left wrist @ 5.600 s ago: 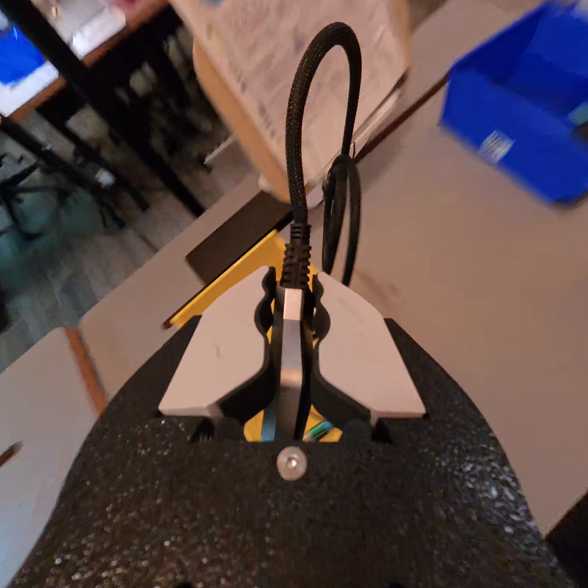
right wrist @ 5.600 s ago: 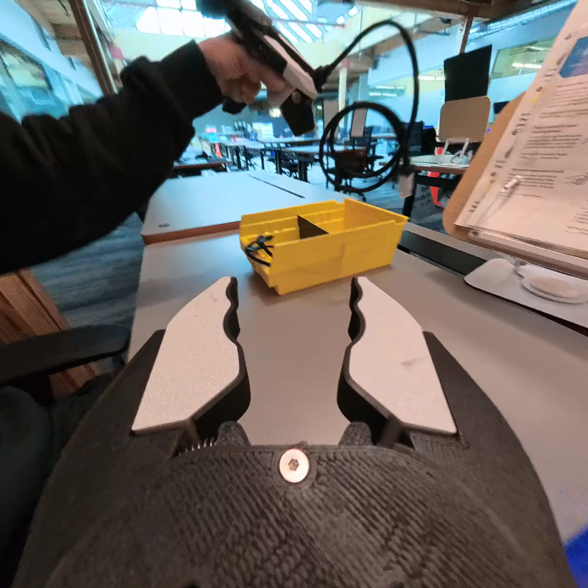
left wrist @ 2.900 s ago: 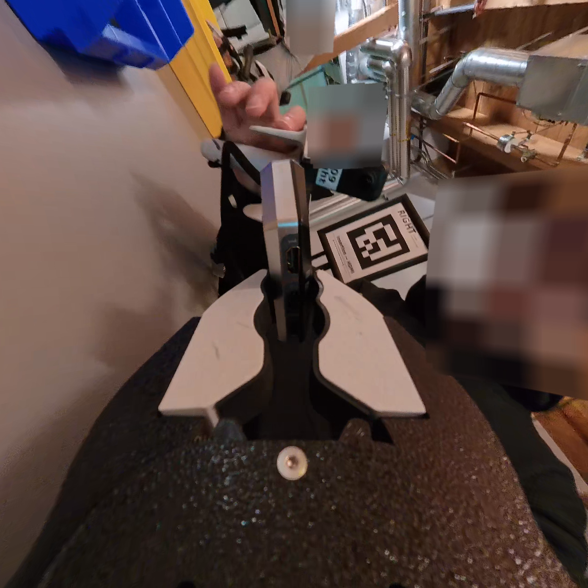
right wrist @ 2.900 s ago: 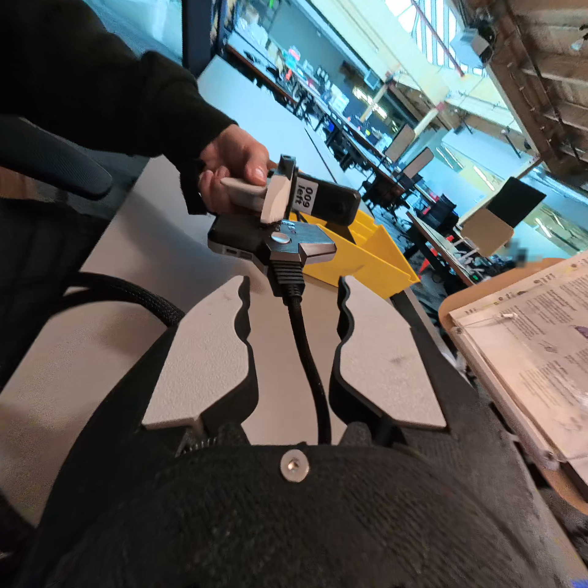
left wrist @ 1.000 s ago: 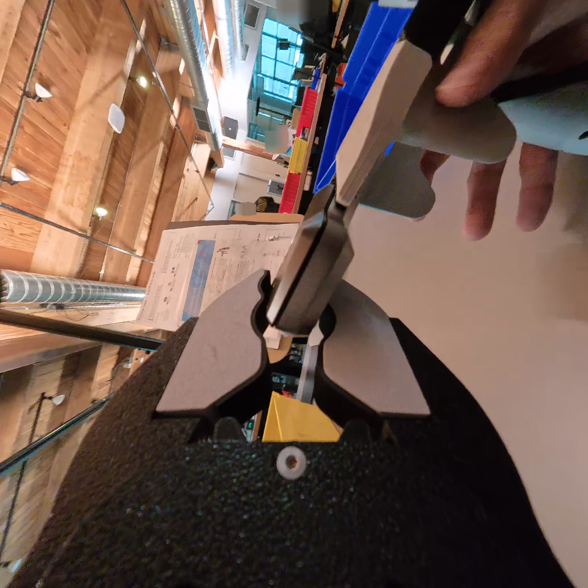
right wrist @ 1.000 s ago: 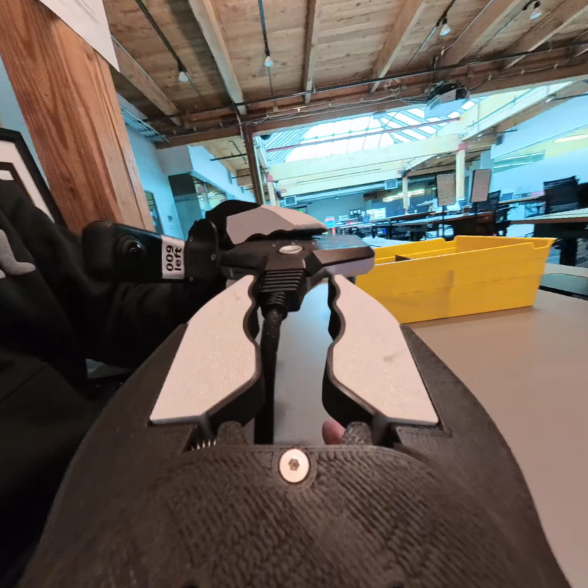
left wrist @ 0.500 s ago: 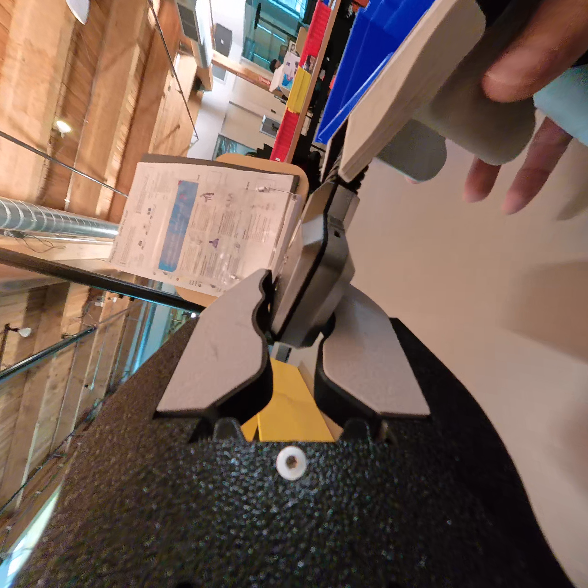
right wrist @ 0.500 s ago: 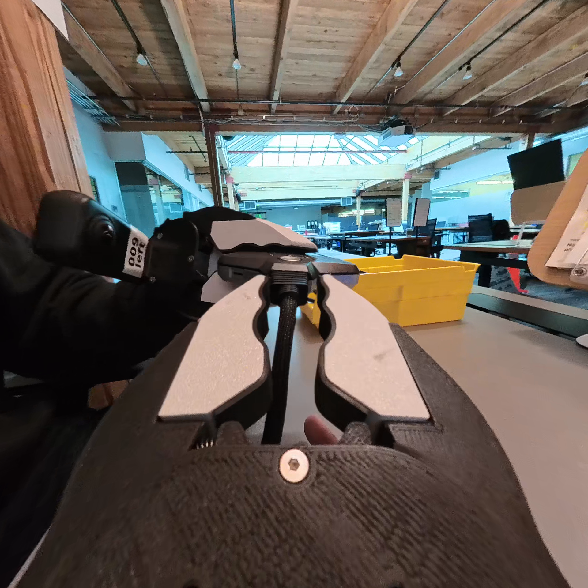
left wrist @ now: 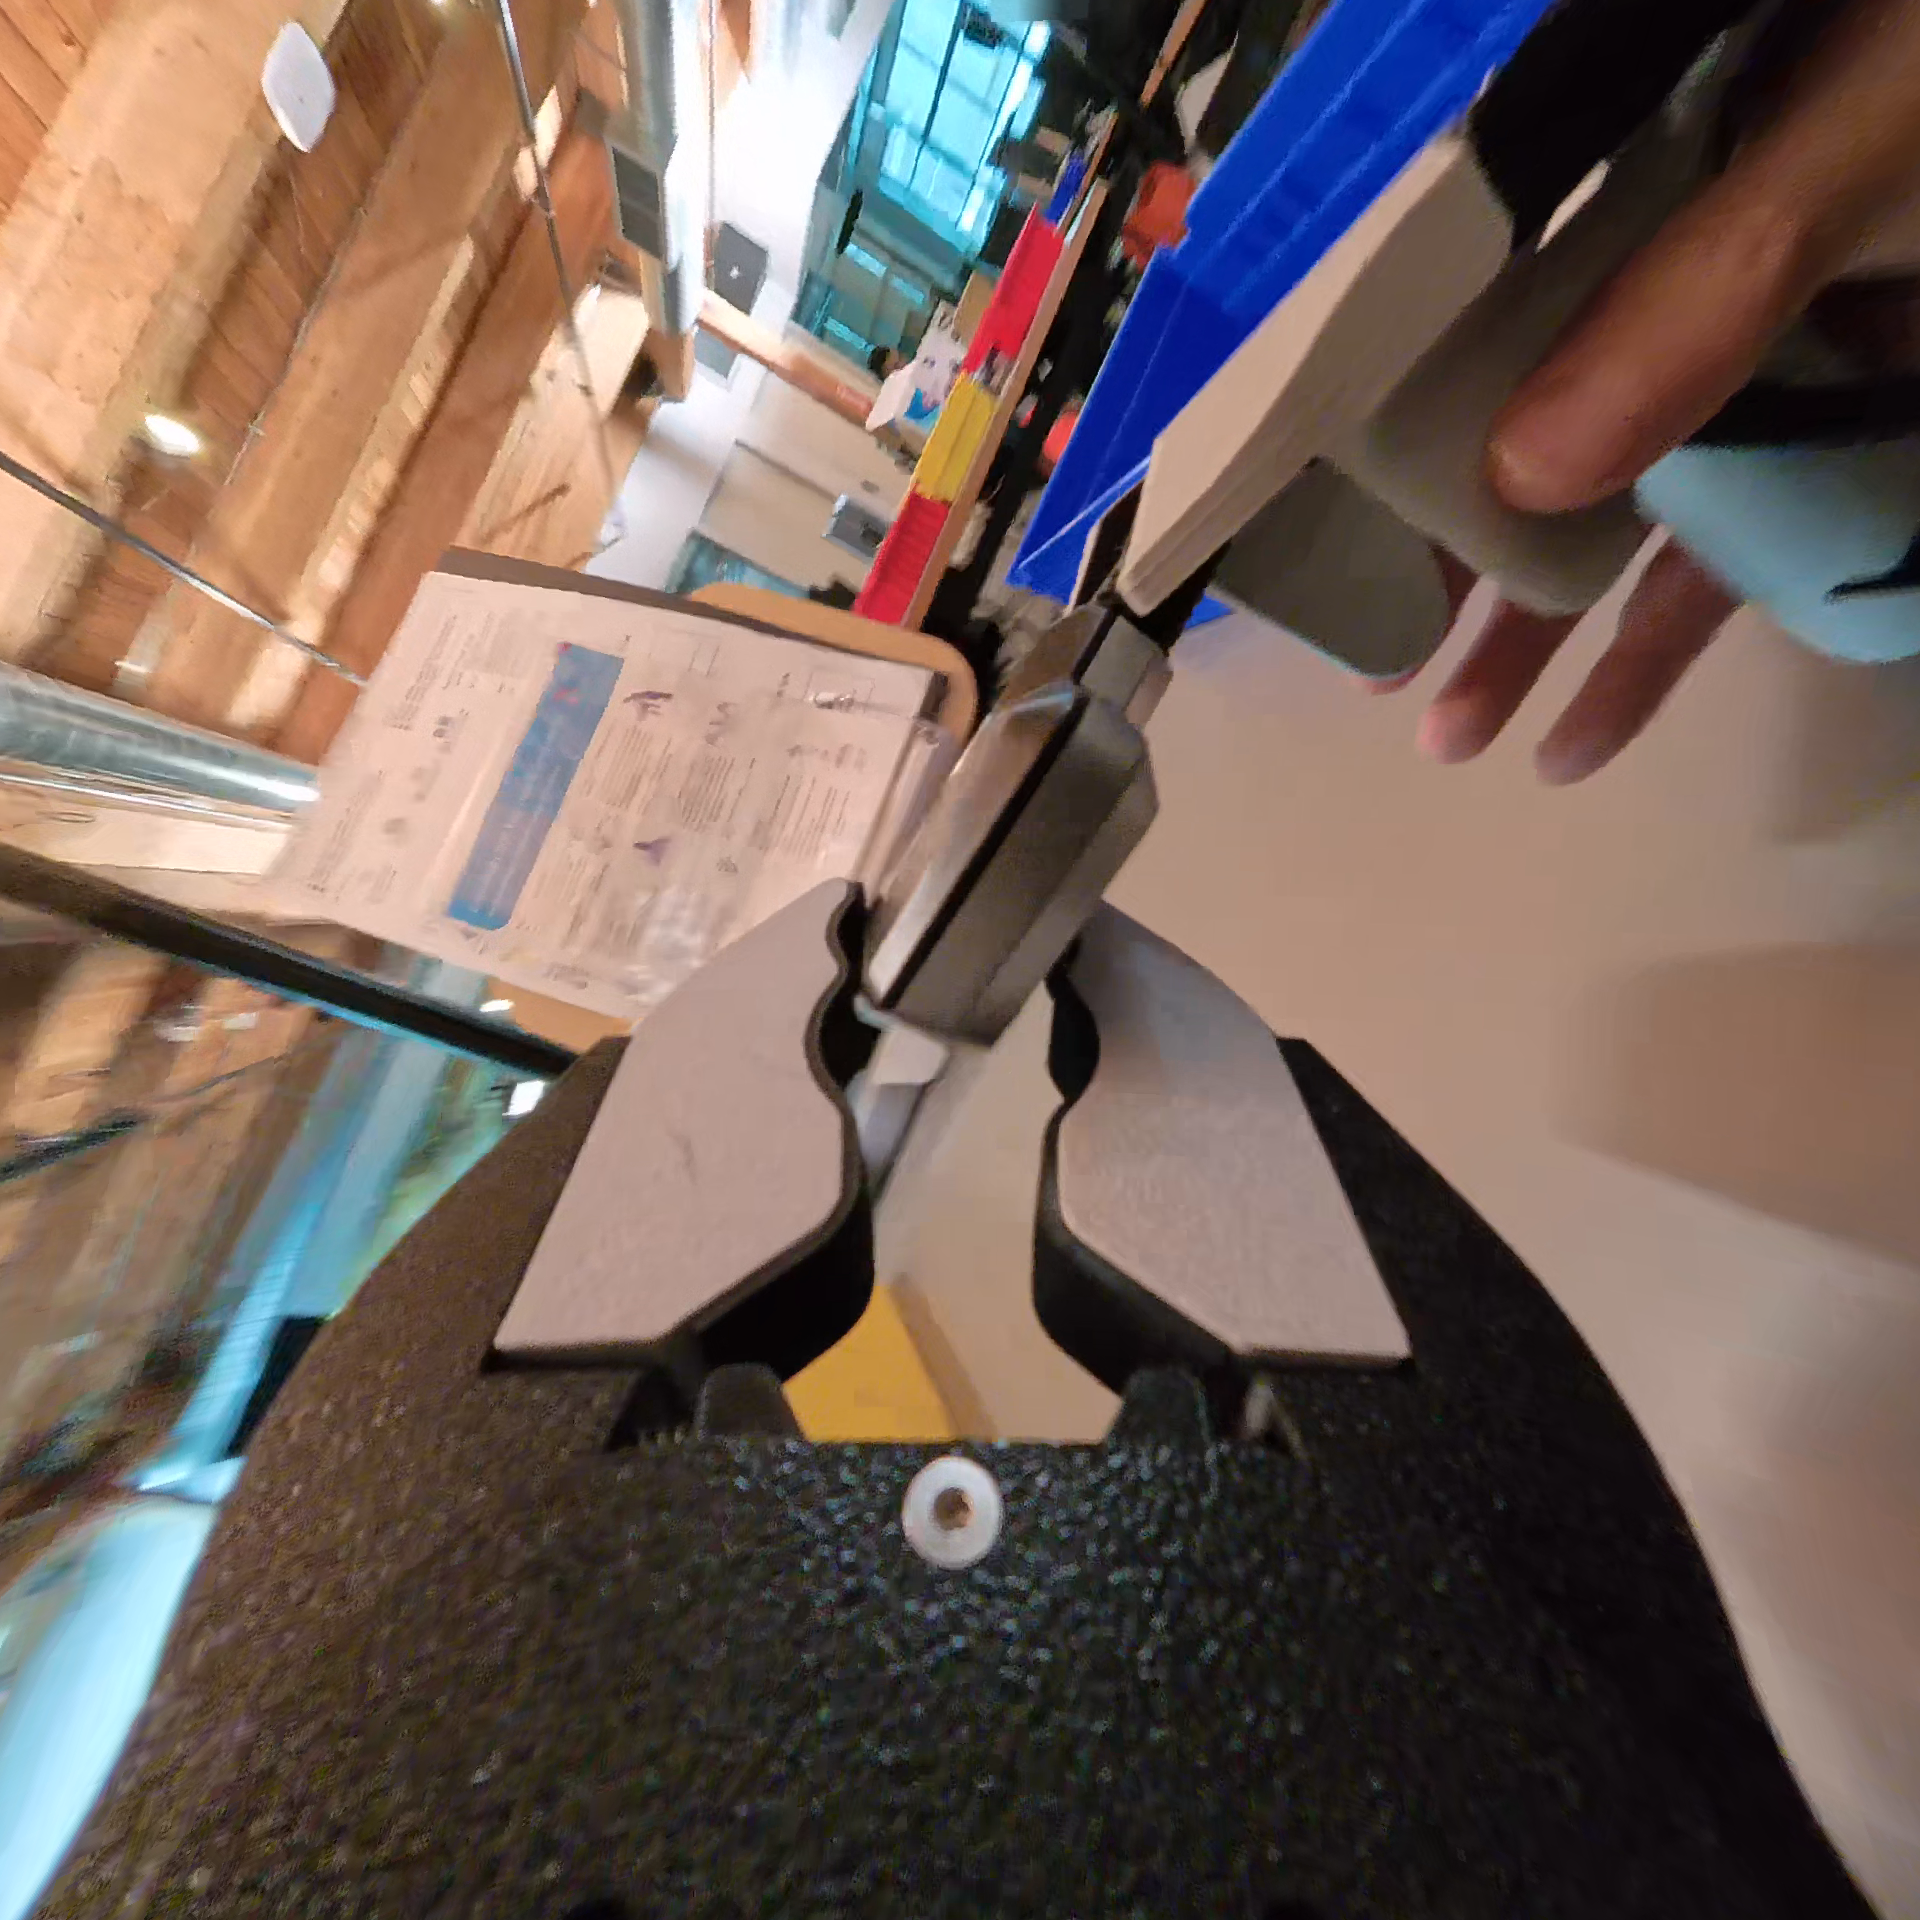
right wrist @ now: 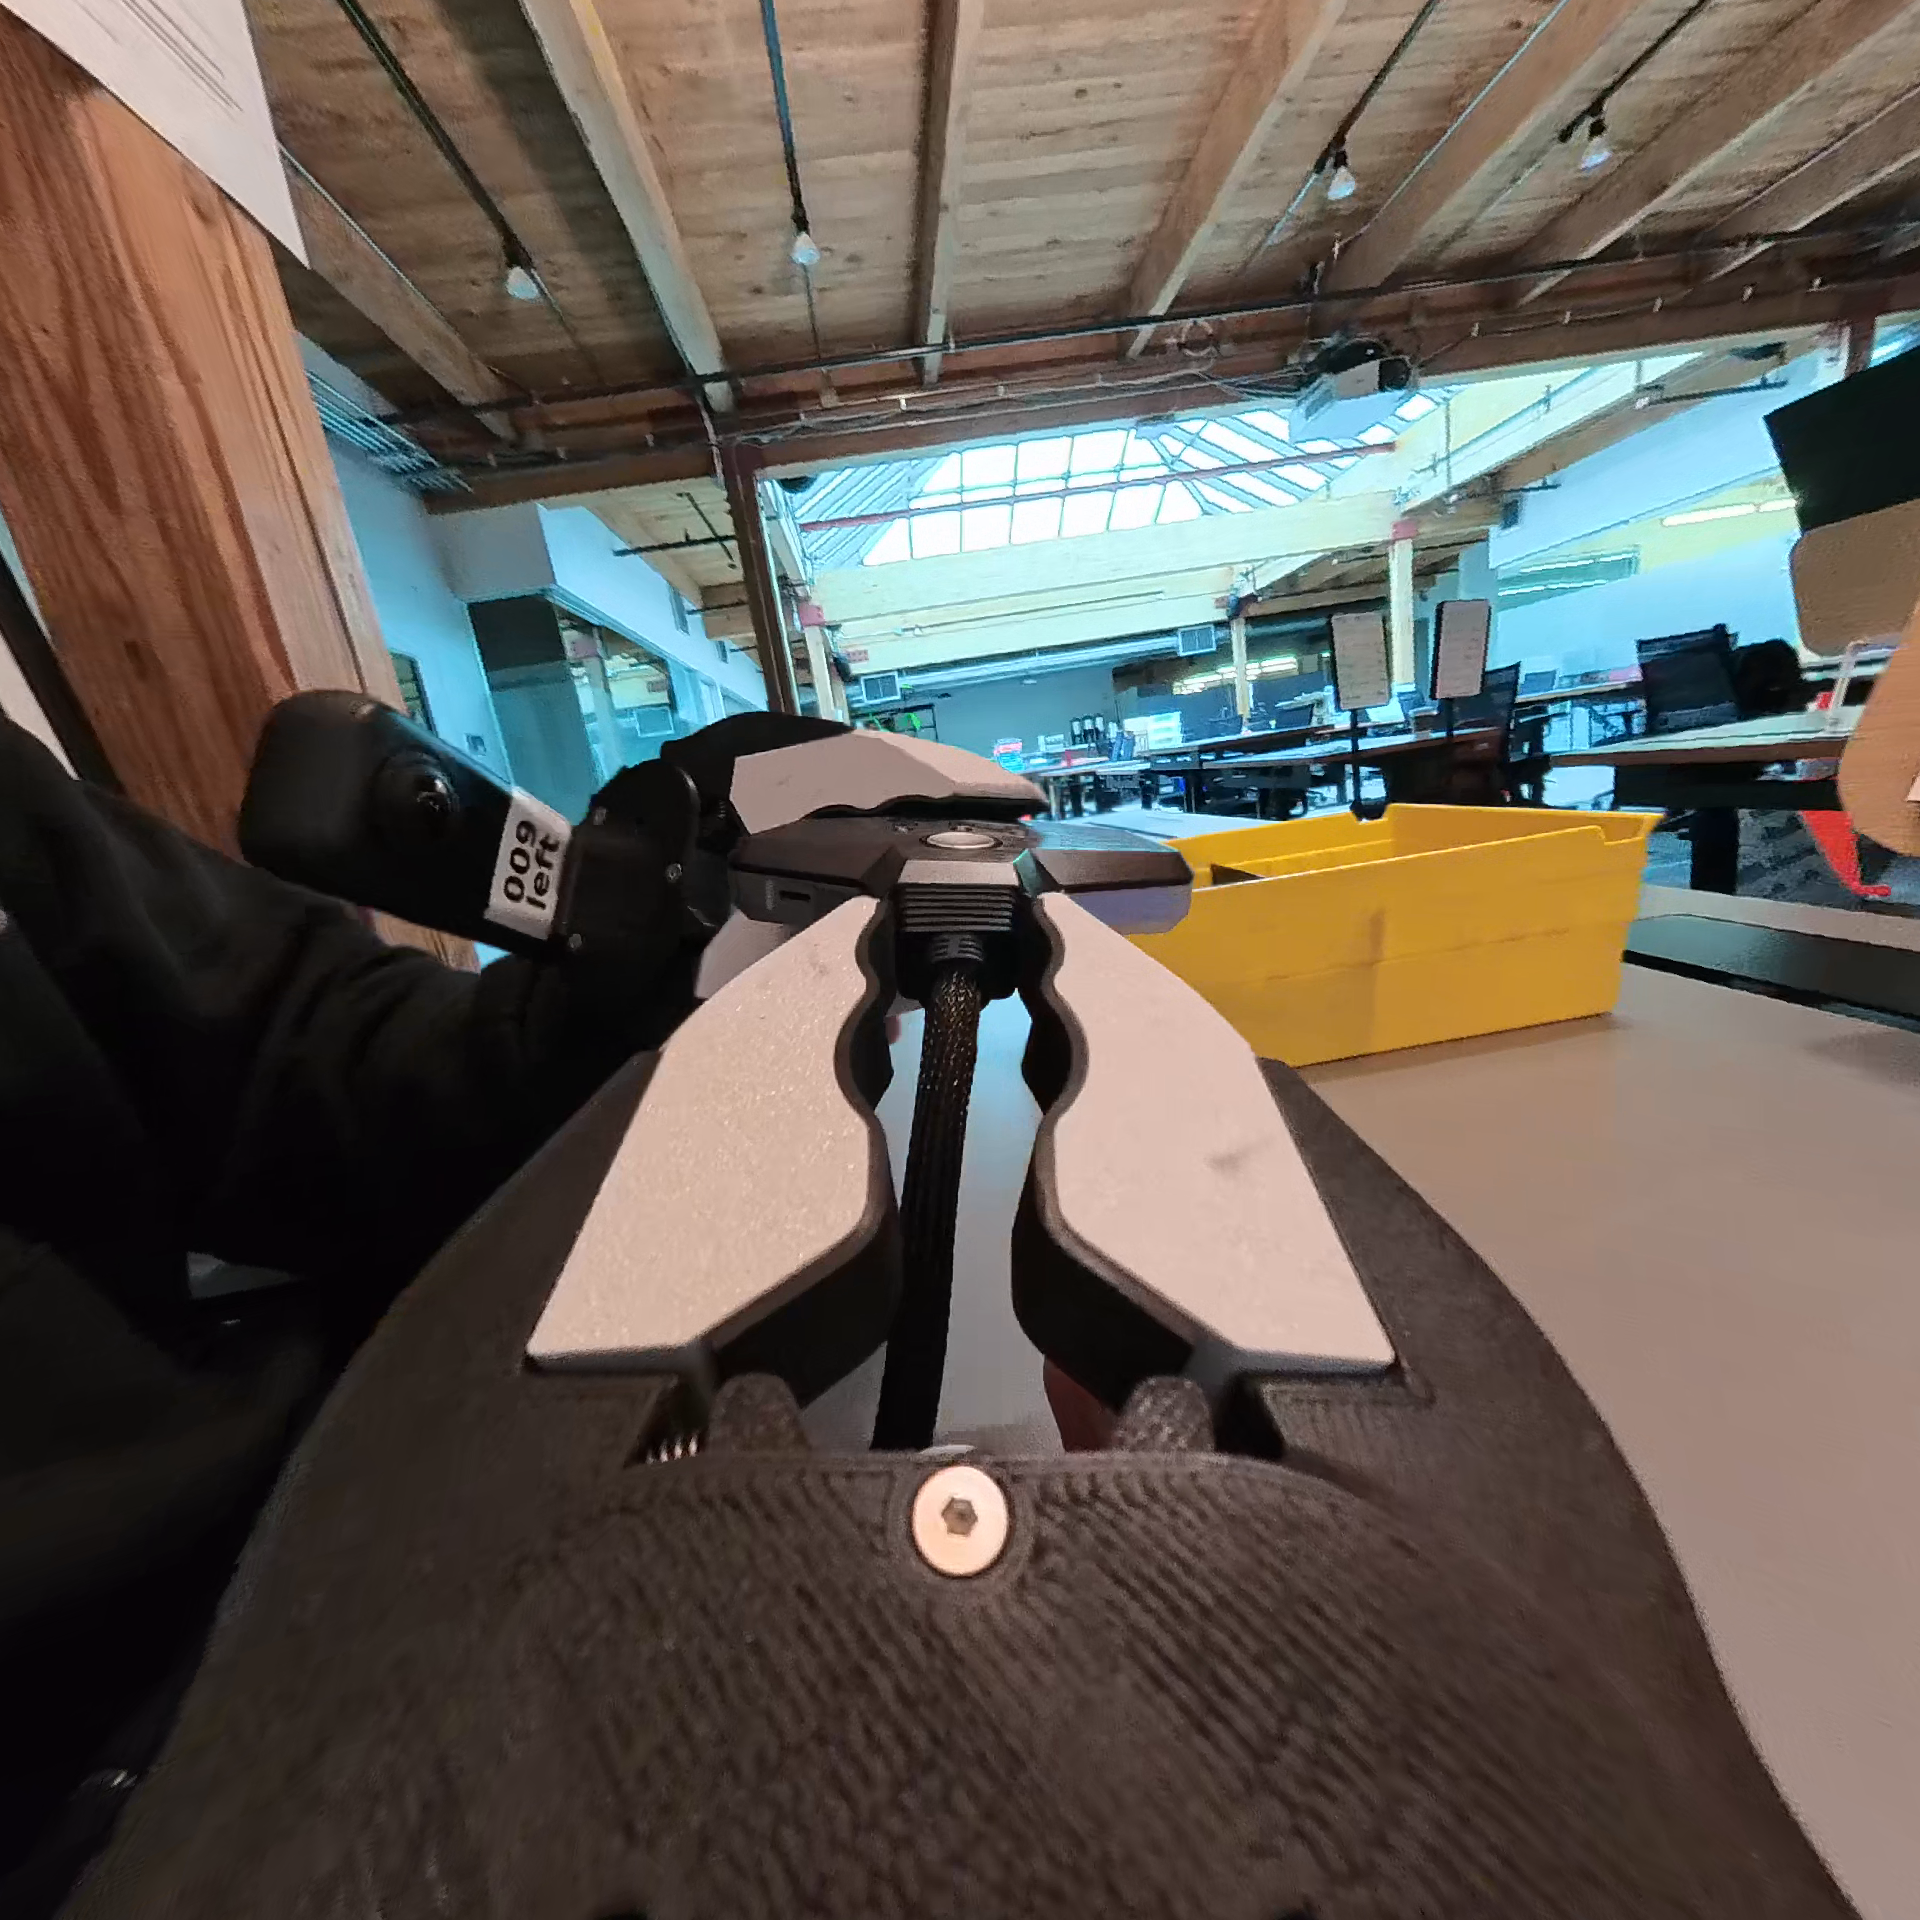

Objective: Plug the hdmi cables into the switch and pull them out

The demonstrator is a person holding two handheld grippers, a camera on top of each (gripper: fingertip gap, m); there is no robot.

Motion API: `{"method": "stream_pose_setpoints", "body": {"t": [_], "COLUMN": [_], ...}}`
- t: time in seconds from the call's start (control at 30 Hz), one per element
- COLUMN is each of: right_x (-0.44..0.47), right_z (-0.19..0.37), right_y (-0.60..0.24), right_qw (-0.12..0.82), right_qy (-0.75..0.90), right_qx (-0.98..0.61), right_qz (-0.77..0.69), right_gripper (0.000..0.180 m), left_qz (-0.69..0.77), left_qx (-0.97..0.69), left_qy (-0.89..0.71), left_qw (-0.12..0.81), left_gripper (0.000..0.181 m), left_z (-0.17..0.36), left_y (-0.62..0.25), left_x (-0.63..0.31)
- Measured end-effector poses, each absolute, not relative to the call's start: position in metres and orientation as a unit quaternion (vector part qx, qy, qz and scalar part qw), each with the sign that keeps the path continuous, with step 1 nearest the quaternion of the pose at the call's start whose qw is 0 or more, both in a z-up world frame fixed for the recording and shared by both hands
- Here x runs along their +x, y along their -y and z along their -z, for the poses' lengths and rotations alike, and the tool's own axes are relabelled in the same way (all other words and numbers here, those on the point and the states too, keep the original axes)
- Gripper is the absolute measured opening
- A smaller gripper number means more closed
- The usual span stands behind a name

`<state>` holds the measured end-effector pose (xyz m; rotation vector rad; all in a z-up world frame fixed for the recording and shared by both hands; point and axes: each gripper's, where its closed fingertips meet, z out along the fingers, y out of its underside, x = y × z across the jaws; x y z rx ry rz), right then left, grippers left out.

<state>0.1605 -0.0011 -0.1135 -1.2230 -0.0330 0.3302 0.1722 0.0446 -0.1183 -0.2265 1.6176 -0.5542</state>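
My left gripper (left wrist: 961, 930) is shut on the dark grey HDMI switch (left wrist: 1023, 831) and holds it in the air, edge-on between the fingers. In the right wrist view the switch (right wrist: 1101, 883) lies flat, with the left gripper (right wrist: 883, 774) clamped on it from the left. My right gripper (right wrist: 956, 925) is shut on the black HDMI plug (right wrist: 954, 906), which sits in the switch's near edge. Its braided black cable (right wrist: 935, 1143) runs back between the fingers. In the left wrist view the right gripper's fingers (left wrist: 1299, 395) reach the switch's far end, with a hand behind them.
A yellow bin (right wrist: 1455, 935) stands on the grey table (right wrist: 1662, 1195) behind the switch. A blue bin (left wrist: 1247, 260) and a clipboard with printed sheets (left wrist: 623, 769) are farther off. A wooden post (right wrist: 135, 468) and a black sleeve (right wrist: 208, 1039) fill the left.
The left gripper lifted the switch with its cable from the yellow bin and turned it toward the right gripper. The right fingers moved around the plug and closed on it over the last second.
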Motion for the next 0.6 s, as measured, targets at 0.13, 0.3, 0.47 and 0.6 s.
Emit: {"method": "stream_pose_setpoints", "body": {"t": [0.13,0.3,0.47,0.6], "right_x": [0.165,0.159,0.160,0.169], "right_z": [0.112,0.117,0.121,0.123], "right_y": [0.011,0.013,0.012,0.015], "right_qw": [0.811,0.805,0.800,0.801], "right_qy": [0.026,0.063,0.066,0.044], "right_qx": [-0.567,-0.576,-0.585,-0.586], "right_qz": [-0.138,-0.128,-0.118,-0.111], "right_gripper": [0.023,0.023,0.023,0.023], "left_qz": [0.415,0.601,0.638,0.575], "left_qx": [-0.188,-0.331,-0.330,-0.386], "left_qy": [-0.729,-0.704,-0.689,-0.684], "left_qw": [0.511,0.184,0.098,0.228], "left_gripper": [0.054,0.077,0.081,0.056], "left_z": [0.130,0.142,0.133,0.112], "left_y": [-0.041,-0.042,-0.041,-0.108], "left_x": [0.160,0.133,0.108,0.120]}}
